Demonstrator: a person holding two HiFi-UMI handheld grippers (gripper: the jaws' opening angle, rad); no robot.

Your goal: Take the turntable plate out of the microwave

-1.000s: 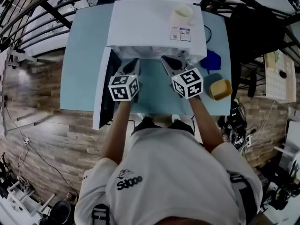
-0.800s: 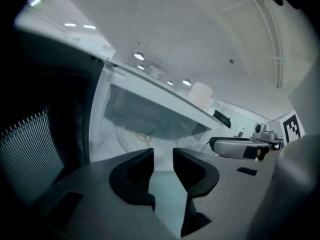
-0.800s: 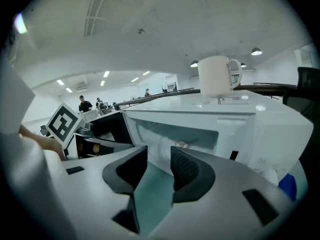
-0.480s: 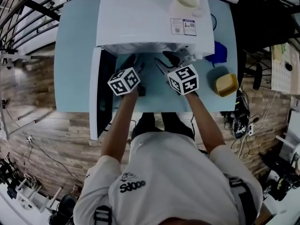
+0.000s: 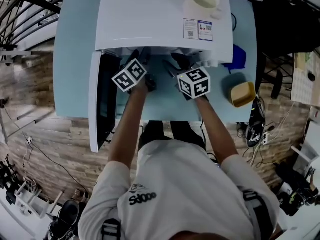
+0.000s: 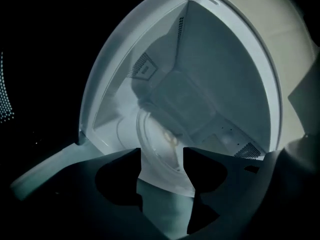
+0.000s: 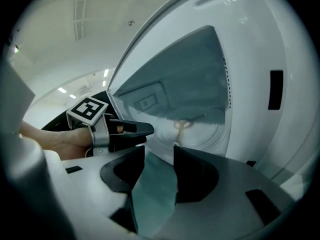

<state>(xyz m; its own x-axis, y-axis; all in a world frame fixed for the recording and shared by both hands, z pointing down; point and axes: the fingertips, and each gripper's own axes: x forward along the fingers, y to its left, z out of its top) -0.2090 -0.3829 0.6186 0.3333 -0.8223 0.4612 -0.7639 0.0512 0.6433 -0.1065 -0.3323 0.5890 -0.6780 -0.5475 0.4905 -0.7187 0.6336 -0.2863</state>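
The white microwave [image 5: 150,14] stands on a light blue table [image 5: 75,59] with its door [image 5: 95,104] swung open to the left. In the left gripper view the glass turntable plate [image 6: 157,139] lies on the cavity floor; it also shows in the right gripper view [image 7: 200,129]. My left gripper [image 6: 161,166] is at the cavity mouth, and its jaws have just been opening; nothing is between them. Beside it my right gripper [image 7: 159,159] is open and empty, just outside the opening. The head view shows the left gripper [image 5: 140,59] and the right gripper [image 5: 179,64] side by side.
A pale cup [image 5: 202,1] sits on top of the microwave. A yellow container [image 5: 242,94] and a blue object [image 5: 239,56] lie on the table to the right. The control panel wall [image 7: 275,89] is close on the right gripper's right.
Both grippers have moved in toward the microwave's opening. The left gripper's marker cube has rolled. The head view has shifted so the microwave fills more of the top.
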